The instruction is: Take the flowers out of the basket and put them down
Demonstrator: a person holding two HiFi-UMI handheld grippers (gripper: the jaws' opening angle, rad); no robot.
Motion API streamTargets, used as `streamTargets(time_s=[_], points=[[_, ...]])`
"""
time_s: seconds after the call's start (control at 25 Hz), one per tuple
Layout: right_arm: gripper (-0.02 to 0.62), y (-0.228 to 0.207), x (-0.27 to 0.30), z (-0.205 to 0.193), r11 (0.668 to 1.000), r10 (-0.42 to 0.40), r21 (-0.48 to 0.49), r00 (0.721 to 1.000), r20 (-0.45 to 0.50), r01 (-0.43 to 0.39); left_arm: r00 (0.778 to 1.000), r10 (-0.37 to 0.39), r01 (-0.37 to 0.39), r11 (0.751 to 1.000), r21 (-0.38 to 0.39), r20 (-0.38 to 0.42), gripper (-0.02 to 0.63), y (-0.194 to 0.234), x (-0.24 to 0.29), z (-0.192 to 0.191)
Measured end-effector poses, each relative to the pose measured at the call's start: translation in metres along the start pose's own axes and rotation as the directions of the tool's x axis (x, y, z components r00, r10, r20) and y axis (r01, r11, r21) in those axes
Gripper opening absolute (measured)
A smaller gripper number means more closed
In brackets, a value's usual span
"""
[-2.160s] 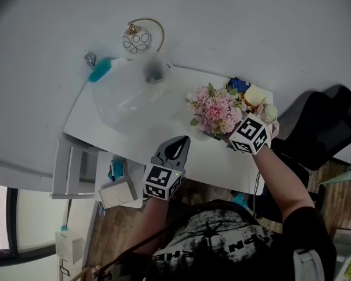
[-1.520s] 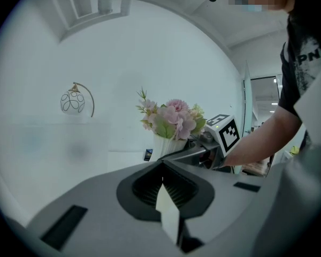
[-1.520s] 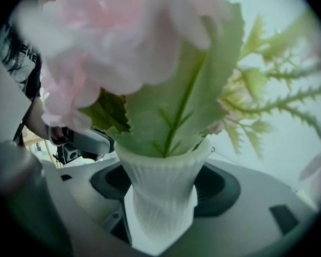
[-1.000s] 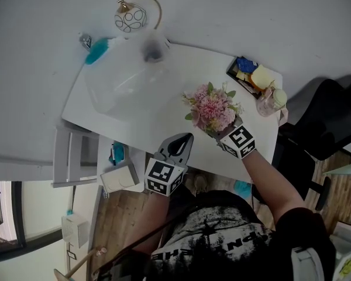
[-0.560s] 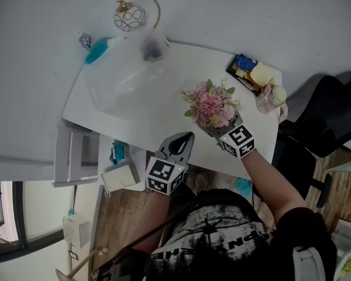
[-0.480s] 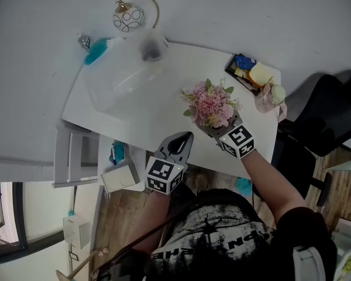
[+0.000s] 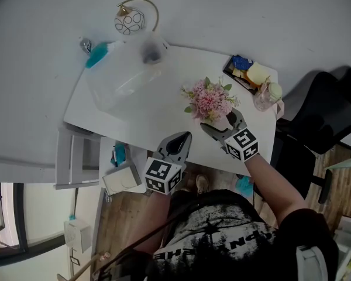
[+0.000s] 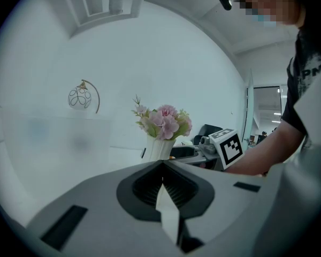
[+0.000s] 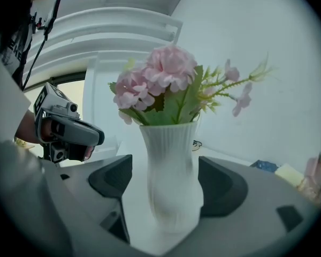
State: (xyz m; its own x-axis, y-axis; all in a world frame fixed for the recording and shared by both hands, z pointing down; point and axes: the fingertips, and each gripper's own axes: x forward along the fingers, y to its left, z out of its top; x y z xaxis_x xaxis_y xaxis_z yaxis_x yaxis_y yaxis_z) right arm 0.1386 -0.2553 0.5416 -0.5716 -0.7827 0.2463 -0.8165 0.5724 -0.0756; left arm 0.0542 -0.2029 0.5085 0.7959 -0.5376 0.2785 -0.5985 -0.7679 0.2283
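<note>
A bunch of pink flowers (image 7: 209, 100) stands upright in a white ribbed vase (image 9: 171, 175) on the white table (image 7: 134, 122), right of the middle. My right gripper (image 7: 222, 123) is open just in front of it. Its jaws stand on either side of the vase's base, with a gap at each side. The dark basket (image 7: 236, 70) sits at the table's back right corner with blue and yellow items in it. My left gripper (image 7: 183, 139) is shut and empty at the table's front edge, left of the vase. The left gripper view shows the flowers (image 8: 163, 122) ahead.
A clear plastic box (image 7: 126, 78) fills the table's back left. A round wire ornament (image 7: 131, 22) and a teal brush (image 7: 96, 56) lie beyond it. A pink jar (image 7: 264, 97) stands by the basket. A black chair (image 7: 324, 116) is at right, a drawer unit (image 7: 76, 160) at left.
The vase of flowers went left from beside the basket and now stands on the table. My right gripper opened off it and drew back a little. The left gripper stayed put.
</note>
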Motion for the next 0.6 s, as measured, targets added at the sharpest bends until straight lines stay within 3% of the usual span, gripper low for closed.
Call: streamTargets(time_s=[0.32,0.48,0.52,0.6], points=[[0.362,0.009,-0.032,0.001,0.995,-0.09,-0.036,0.996,0.012,0.09,0.999,-0.04,0.04,0.999,0.007,0.018,0.012,-0.009,-0.016,-0.006],[0.349,0.036,-0.047,0.007,0.996,-0.073,-0.045,0.997,0.013,0.074,0.998,-0.063,0.062,0.998,0.014,0.023,0.012,-0.019,-0.031,-0.01],[0.313,0.044,-0.051,0.008,0.996,-0.075,-0.048,0.997,0.013,0.076,0.997,-0.067,0.067,0.998,0.016,0.026,0.012,-0.022,-0.036,-0.011],[0.172,0.06,-0.058,0.011,0.996,-0.074,-0.053,0.997,0.013,0.074,0.997,-0.074,0.074,0.997,0.02,0.032,0.012,-0.029,-0.047,-0.011]])
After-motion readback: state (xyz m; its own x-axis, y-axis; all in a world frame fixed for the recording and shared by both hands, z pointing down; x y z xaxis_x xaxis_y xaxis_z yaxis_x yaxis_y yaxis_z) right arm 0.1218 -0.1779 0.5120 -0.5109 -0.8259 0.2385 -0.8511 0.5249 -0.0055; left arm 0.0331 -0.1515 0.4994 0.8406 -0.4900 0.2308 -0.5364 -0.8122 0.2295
